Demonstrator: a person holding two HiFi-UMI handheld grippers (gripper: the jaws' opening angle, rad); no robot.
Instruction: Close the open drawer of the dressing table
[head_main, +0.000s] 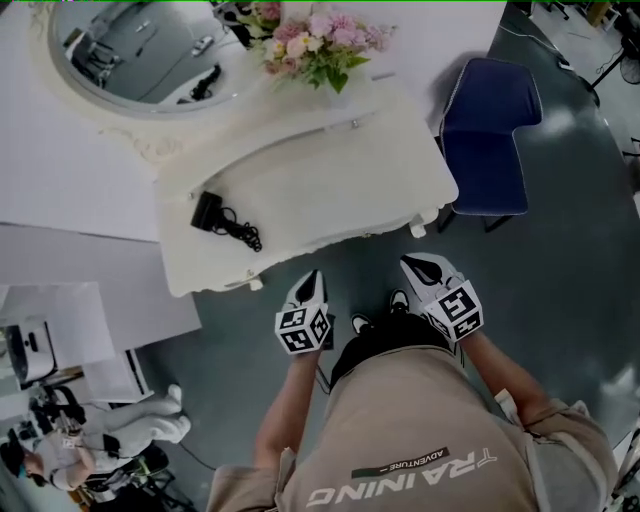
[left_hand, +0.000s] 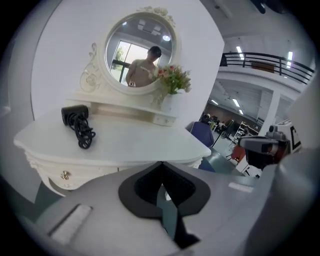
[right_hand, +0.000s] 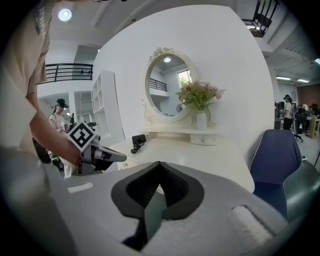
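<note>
Dressing table (head_main: 300, 190) drawer (left_hand: 55, 169) sits ahead, clear of both closed jaws.

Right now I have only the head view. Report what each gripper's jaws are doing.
Observer: The left gripper has its jaws together, with nothing between them.
Operator: Now the right one.
Observer: The right gripper is shut and empty too.
Operator: Describe the drawer front.
Observer: In the left gripper view a drawer front with a small knob sits under the tabletop; it does not look pulled out.
</note>
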